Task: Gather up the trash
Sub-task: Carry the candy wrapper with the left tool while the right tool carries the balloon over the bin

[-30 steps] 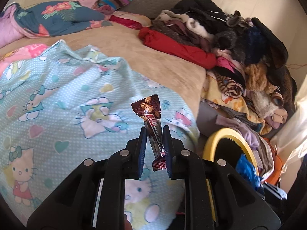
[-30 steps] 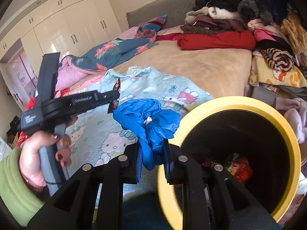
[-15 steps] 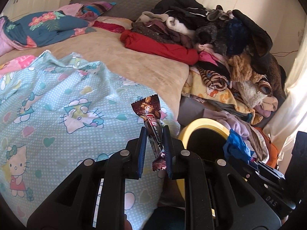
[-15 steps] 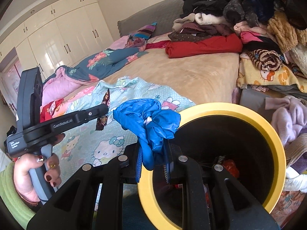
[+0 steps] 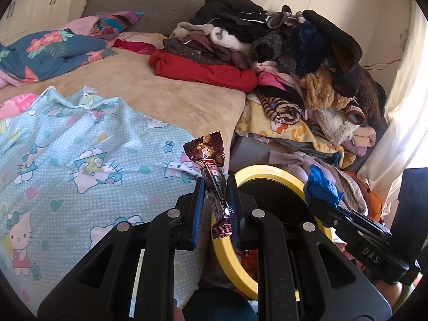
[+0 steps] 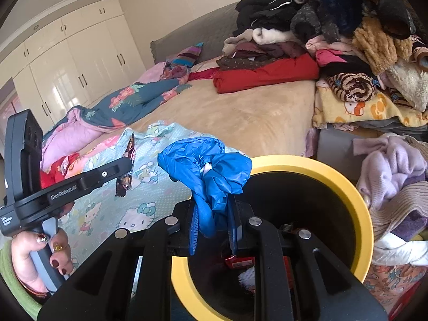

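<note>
While we're hanging both tools over the bin, the left wrist view is showing our left gripper [image 5: 216, 200] pinching a dark snack wrapper [image 5: 212, 176] between narrow jaws, the wrapper standing up above the fingertips. It's sitting right at the near edge of the yellow-rimmed bin [image 5: 270, 170], which is tucked against the bed [image 5: 160, 99] with its cartoon-cat blanket [image 5: 80, 160]. Our right gripper [image 5: 325, 206] is poking in from the right with the blue glove [image 5: 321, 187]; the letters "DAS" are showing on its body.

Over in the right wrist view, our right gripper [image 6: 212, 220] is clamping that crumpled blue glove [image 6: 206, 168], jaws narrow around it, already above the bin [image 6: 345, 187] opening where other trash is lying at the bottom. Our left gripper [image 6: 125, 165] is off to the left, beside the rim rather than over it, with the wrapper [image 6: 127, 165] in it; "GenRobot.AI" is printed along its arm.

We're thinking the trick is getting each piece fully past the rim before letting go, since both are light and could flutter out onto the clothes pile [image 6: 347, 26].
</note>
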The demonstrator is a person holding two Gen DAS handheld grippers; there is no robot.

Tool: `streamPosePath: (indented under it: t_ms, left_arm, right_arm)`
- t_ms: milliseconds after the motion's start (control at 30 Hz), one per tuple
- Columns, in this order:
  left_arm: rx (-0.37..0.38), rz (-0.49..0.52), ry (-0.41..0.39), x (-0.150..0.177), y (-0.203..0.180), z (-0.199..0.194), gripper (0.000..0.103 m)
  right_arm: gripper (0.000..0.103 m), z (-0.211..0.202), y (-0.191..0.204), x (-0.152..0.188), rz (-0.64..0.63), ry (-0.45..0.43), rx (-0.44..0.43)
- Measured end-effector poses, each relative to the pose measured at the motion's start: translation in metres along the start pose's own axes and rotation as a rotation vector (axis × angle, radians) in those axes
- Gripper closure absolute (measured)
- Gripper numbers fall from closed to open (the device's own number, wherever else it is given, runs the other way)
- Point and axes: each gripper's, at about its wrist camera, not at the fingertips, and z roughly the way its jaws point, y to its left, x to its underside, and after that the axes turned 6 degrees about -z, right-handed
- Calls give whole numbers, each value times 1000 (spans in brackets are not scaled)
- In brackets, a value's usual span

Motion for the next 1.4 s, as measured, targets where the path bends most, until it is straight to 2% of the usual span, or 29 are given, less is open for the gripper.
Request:
streamPosePath:
  t_ms: [533,1000,1400]
  left_arm:
    - [36,67,18,8,-30,0,91]
    - [74,141,71,26,-60,10,91]
    - [91,202,135,46,-81,26,91]
  right_arm:
    - [86,-12,-39,4,68,-6,62]
    - [84,-18,-77,9,135,-6,113]
    - [83,-15,-92,16,162,25,101]
